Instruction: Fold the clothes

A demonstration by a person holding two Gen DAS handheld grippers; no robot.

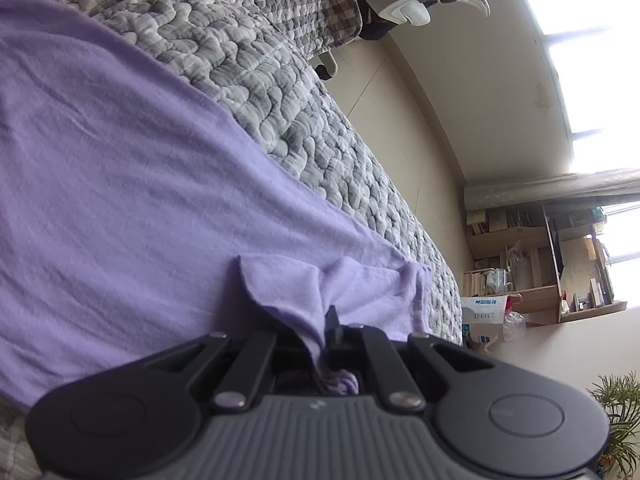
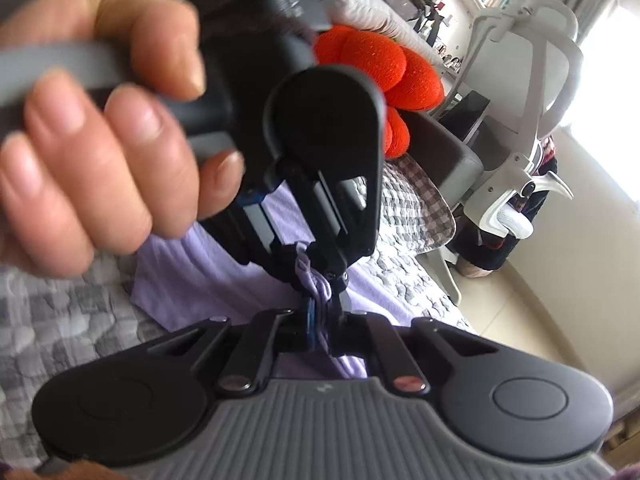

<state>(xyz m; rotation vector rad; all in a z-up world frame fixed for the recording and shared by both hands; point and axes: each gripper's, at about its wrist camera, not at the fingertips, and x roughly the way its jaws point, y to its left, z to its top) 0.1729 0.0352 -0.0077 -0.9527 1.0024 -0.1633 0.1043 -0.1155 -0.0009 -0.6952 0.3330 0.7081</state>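
A lilac garment [image 1: 132, 184] lies spread over a grey quilted bed cover [image 1: 256, 76]. My left gripper [image 1: 326, 330] is shut on a bunched corner of the lilac cloth, which is pulled back between its fingers. In the right wrist view my right gripper [image 2: 322, 316] is shut on a thin twist of the same lilac garment [image 2: 208, 264]. The left gripper's body [image 2: 320, 128] and the hand [image 2: 96, 128] holding it fill the space straight ahead, tips almost touching mine.
A white office chair [image 2: 528, 92] stands beside the bed. A red round cushion [image 2: 384, 68] sits behind the gripper. Wooden shelves [image 1: 536, 264] and a bright window [image 1: 592, 60] are across the beige floor. A plant [image 1: 616, 416] is at the corner.
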